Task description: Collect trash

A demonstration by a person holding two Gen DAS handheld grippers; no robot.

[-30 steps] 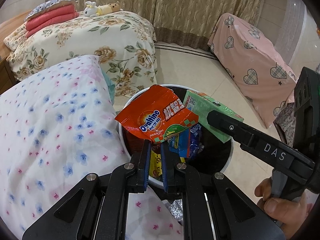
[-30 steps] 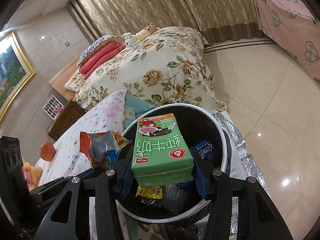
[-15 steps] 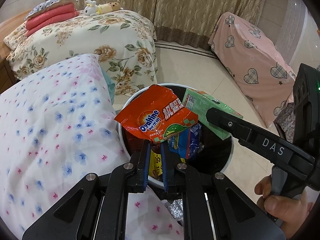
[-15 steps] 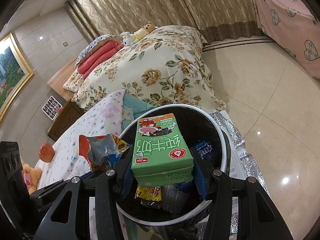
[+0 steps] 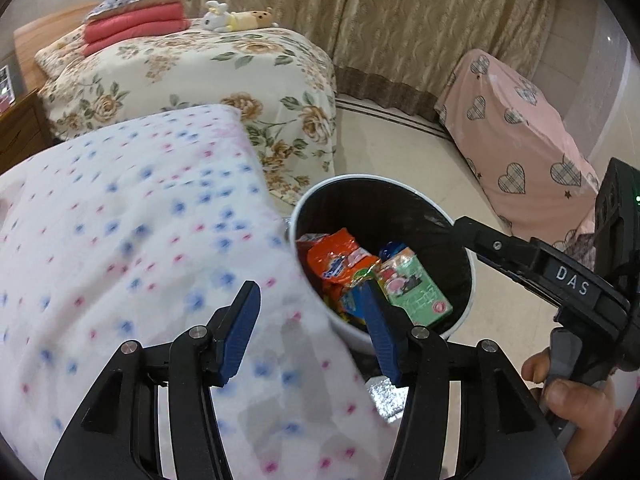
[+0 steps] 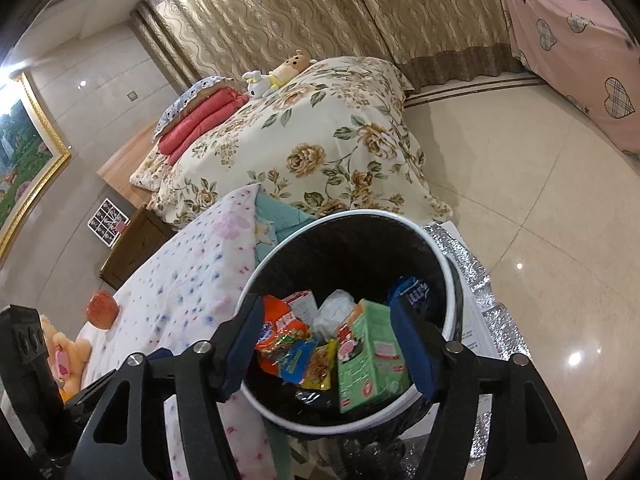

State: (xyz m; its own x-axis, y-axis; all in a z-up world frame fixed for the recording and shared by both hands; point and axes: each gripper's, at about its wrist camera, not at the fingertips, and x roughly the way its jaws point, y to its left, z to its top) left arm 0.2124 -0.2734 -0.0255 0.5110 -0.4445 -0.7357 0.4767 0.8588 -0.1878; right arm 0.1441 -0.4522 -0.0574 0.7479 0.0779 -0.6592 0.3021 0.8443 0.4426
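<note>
Both hand-held grippers hang spread wide and hold nothing. The left hand-held gripper [image 5: 310,326] sits over the edge of a bed cover with pink and blue flowers [image 5: 132,264], its blue pads [image 5: 240,332] well apart, one above the cover and the other above the near rim of the trash bin [image 5: 464,316]. The right hand-held gripper [image 6: 330,350] is over the same bin [image 6: 450,280], its pads either side of the opening. The trash lies inside the black-lined, white-rimmed bin: the orange snack wrapper [image 5: 340,258] on the side nearest the bed, and the green milk carton [image 5: 416,294] just beside it, tilted, leaning toward the bin wall. In the right wrist view the carton [image 6: 370,354] stands slanted next to the wrapper [image 6: 280,334], with a yellow packet, a white crumpled piece and a blue packet around them — how deep the pile goes cannot be told. The bin stands on a silver foil sheet [image 6: 476,280] on the pale tiled floor [image 6: 520,208], touching the flowered cover. A red apple [image 6: 103,310] rests on that cover, well apart from the bin, and beyond it is a bed with a rose-print quilt [image 6: 320,148].
</note>
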